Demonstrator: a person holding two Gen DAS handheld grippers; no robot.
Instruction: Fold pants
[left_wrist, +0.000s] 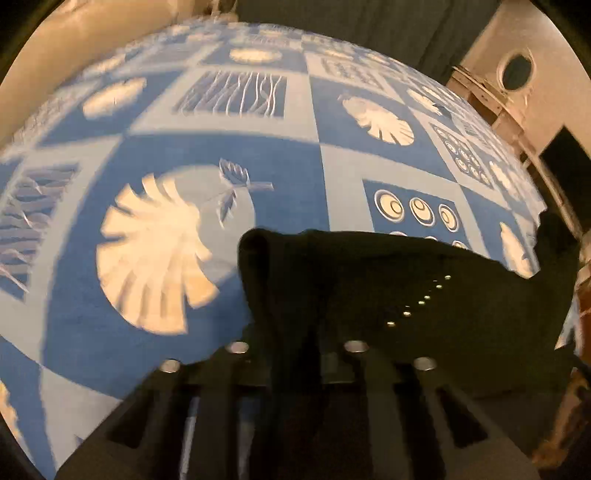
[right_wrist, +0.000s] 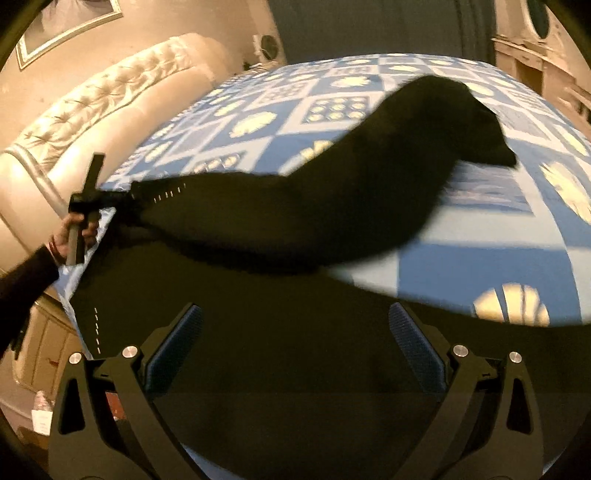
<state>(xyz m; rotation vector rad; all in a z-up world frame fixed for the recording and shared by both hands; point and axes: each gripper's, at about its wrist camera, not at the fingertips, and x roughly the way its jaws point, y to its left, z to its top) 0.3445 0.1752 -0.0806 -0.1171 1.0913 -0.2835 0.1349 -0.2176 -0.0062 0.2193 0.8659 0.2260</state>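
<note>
My left gripper (left_wrist: 295, 350) has its fingers drawn in narrow with black cloth bunched between them, so I read it as clamped on the pants (right_wrist: 332, 206); from the right wrist view I can see that same tool out at the near left corner of the bed (right_wrist: 461, 266), pinching the end of the garment that carries a row of small silver studs (left_wrist: 421, 301). From there the pants run as a long dark band across the blue patterned bedspread toward the far right, where the other end lies draped near the bed's far edge. A broad dark spread of fabric also lies under my right gripper (right_wrist: 295, 350), whose pads stand wide apart and hold nothing. I judge the folding barely begun: one end is lifted and being drawn out, and the cloth is not yet flat. Next I would bring the right tool down onto the near fabric edge, close on it, and pull both hands apart to tension the garment square to the bed's near edge before laying one half over the other. Motion blur keeps me from reading where the seams run.
</note>
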